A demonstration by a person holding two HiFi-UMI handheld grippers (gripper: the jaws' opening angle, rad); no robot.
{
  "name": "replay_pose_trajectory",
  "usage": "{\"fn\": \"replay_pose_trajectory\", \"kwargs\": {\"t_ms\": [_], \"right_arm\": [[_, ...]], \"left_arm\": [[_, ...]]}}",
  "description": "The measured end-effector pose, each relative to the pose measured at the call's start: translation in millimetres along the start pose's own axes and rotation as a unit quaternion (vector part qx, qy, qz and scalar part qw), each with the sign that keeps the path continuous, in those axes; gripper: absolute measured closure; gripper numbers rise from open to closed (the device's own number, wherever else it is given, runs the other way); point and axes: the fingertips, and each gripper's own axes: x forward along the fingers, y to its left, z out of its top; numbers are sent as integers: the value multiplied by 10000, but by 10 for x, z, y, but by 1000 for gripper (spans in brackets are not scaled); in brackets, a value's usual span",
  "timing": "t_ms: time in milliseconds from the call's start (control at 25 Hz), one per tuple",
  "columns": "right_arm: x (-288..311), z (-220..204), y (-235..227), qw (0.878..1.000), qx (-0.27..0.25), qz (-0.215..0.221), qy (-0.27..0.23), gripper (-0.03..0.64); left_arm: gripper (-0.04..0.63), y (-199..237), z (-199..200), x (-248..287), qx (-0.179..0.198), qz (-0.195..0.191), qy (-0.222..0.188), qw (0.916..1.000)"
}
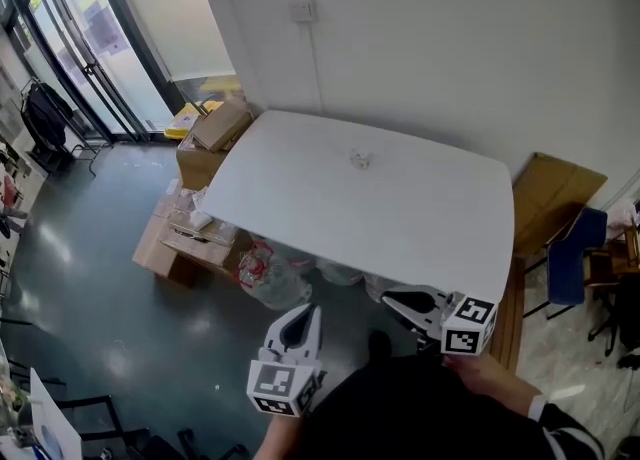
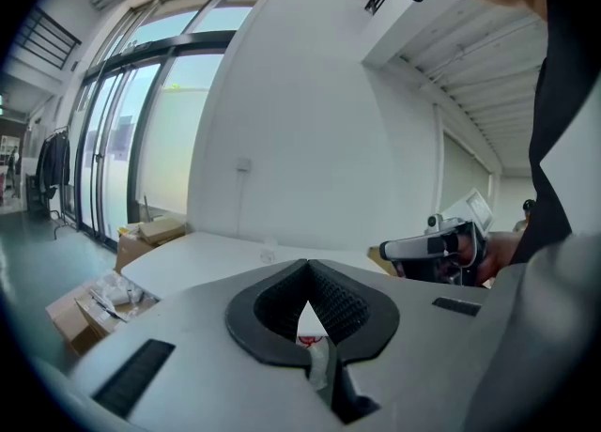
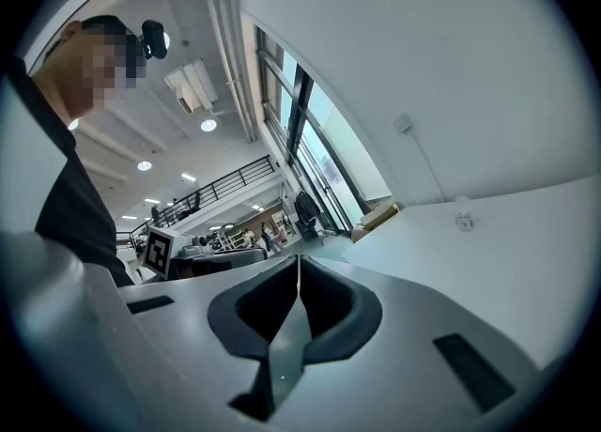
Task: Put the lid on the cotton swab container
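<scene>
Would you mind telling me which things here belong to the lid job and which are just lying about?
Job: cotton swab container on the table; left gripper and right gripper, both shut and empty.
Lying about: cardboard boxes, plastic bags on the floor, blue chair.

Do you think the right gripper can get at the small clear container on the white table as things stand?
Probably not yet: the right gripper is held short of the table, jaws shut, while the container sits well across it. Nothing stands between them, so the way looks free.
</scene>
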Motion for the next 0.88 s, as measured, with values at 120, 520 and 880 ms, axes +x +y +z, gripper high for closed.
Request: {"fn": "replay_pose_trajectory", "kwargs": {"t_ms": [120, 520, 880], "right_arm": [[41, 108, -311, 10000, 68, -12, 8, 600], [8, 386, -1073, 9997, 234, -2, 81, 600], [338, 490, -1507, 9989, 409, -240, 8, 600]], "left_arm": [[584, 68, 38, 314, -115, -2, 24, 9999], [584, 177, 293, 1149, -341, 24, -133, 9993], [584, 571, 357, 1691, -324, -270, -25, 9991]]}}
